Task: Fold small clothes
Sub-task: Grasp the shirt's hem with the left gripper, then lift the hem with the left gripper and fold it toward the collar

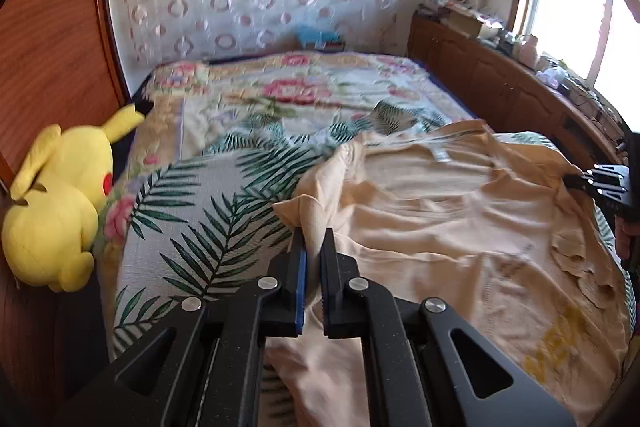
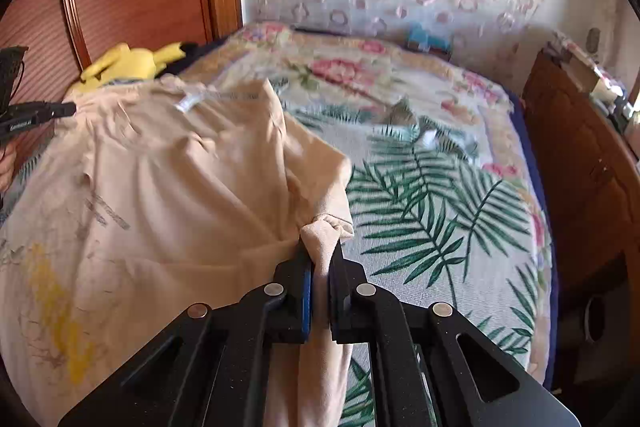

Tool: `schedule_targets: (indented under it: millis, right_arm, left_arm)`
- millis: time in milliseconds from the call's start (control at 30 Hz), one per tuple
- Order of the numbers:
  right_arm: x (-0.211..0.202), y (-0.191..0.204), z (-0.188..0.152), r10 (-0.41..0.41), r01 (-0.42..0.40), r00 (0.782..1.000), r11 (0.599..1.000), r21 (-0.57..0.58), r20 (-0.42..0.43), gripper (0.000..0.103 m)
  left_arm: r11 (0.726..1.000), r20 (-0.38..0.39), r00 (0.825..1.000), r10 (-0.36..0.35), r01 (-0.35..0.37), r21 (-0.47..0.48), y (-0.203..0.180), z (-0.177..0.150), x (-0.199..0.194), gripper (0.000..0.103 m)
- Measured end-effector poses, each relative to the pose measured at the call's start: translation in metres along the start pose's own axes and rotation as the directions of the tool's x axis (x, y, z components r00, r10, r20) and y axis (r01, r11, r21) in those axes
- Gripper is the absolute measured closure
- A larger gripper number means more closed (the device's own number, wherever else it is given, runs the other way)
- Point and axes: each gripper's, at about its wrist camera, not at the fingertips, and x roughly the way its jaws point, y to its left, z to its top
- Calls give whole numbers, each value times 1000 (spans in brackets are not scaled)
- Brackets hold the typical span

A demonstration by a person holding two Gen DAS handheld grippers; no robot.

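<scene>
Zero folds done yet: on the bed [image 1: 192, 211] the beige shirt [image 1: 440, 211] lies spread and rumpled, my left gripper [image 1: 314, 247] and right gripper [image 2: 320, 259] each clamped on a bunched edge, folding all left.

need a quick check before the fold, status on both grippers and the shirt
Left gripper and right gripper both shut on the beige t-shirt. Shirt bunched on the bed. Yellow plush toy beside it, clear.

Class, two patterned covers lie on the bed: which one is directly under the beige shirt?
The palm-leaf cover, white with green fronds, lies under the beige shirt. The other, the floral blanket with pink flowers, lies farther back toward the wall.
</scene>
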Motion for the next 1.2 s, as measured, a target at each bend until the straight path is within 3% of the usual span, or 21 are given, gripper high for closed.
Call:
schedule_targets:
  millis: [267, 600, 700, 767, 867, 1200]
  right_arm:
    - [-95, 25, -28, 11, -14, 985, 1000, 17, 172, 97]
    - [-174, 51, -112, 33, -43, 971, 999, 34, 238, 97]
    - [-188, 48, -133, 67, -83, 970, 995, 58, 234, 97]
    - [-189, 40, -142, 133, -157, 968, 982, 103, 211, 97]
    - [-186, 42, -154, 82, -95, 983, 993, 72, 167, 97]
    - [-215, 28, -175, 73, -84, 990, 993, 85, 122, 97]
  left_arm:
    - [998, 83, 995, -51, 48, 38, -27, -33, -77, 97]
    - [999, 138, 989, -49, 47, 15, -24, -104, -160, 97]
    - [999, 138, 990, -35, 33, 20, -21, -121, -172, 97]
    - [999, 126, 992, -28, 24, 30, -19, -132, -175, 97]
    - [1000, 89, 996, -23, 22, 14, -14, -146, -174, 97]
    - [999, 114, 993, -29, 24, 40, -24, -160, -209, 97]
